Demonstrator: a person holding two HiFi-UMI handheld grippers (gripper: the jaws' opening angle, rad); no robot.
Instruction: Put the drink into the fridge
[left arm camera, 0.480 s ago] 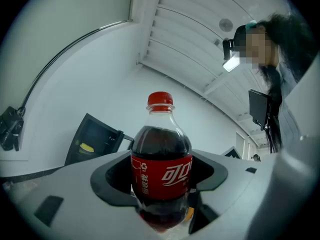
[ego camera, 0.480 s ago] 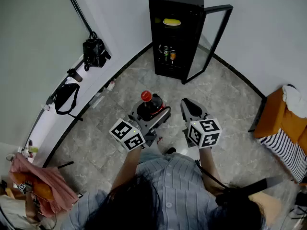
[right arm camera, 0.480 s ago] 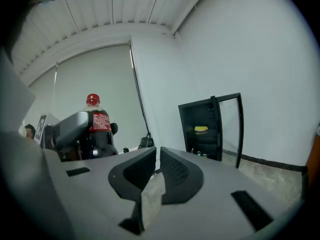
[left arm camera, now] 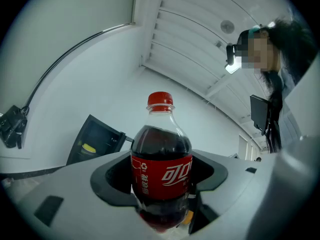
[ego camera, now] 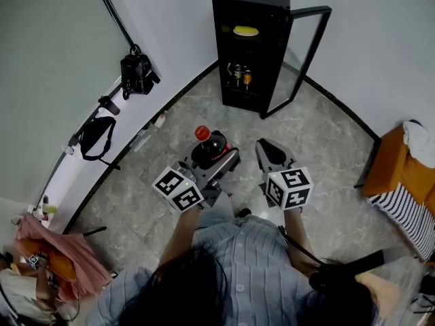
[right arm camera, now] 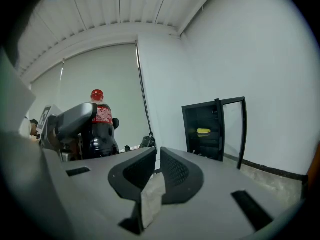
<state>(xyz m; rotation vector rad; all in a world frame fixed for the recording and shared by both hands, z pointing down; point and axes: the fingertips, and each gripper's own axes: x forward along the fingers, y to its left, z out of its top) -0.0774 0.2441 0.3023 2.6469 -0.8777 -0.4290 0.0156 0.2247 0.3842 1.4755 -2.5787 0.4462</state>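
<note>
Drink: cola bottle (ego camera: 207, 145), dark liquid, red cap; was carried upright above the tiled floor (ego camera: 319, 141), well short of the fridge (ego camera: 248, 53).
Label: red wrap with white Chinese lettering, the characters 可口 legible in the left gripper view; bore a white recycling mark and a column of small white print beside it, too fine to read.
Left gripper (ego camera: 213, 161): jaws spread wide and clamped on the bottle's body, one curved pad at each side of the label; gripped it at mid-height, cap and shoulder rising clear above the pads.
Right gripper (ego camera: 270, 153): jaws drawn together to a narrow slit; held nothing, only floor showing through the gap in the right gripper view; was carried just beside the left gripper, apart from the bottle.
Marker cubes: one on each gripper, white faces with black square patterns; carried no readable text.
Fridge: small black cabinet against the far wall, glass door (ego camera: 306, 53) swung open to the right.
Fridge contents: yellow item (ego camera: 245, 30) on the upper shelf; cans (ego camera: 239, 75) on a lower shelf, their print too small to read.
Surroundings: black camera (ego camera: 138, 73) and black bag (ego camera: 95, 136) by the left wall; orange seat (ego camera: 391, 172) with striped cloth at the right edge.
</note>
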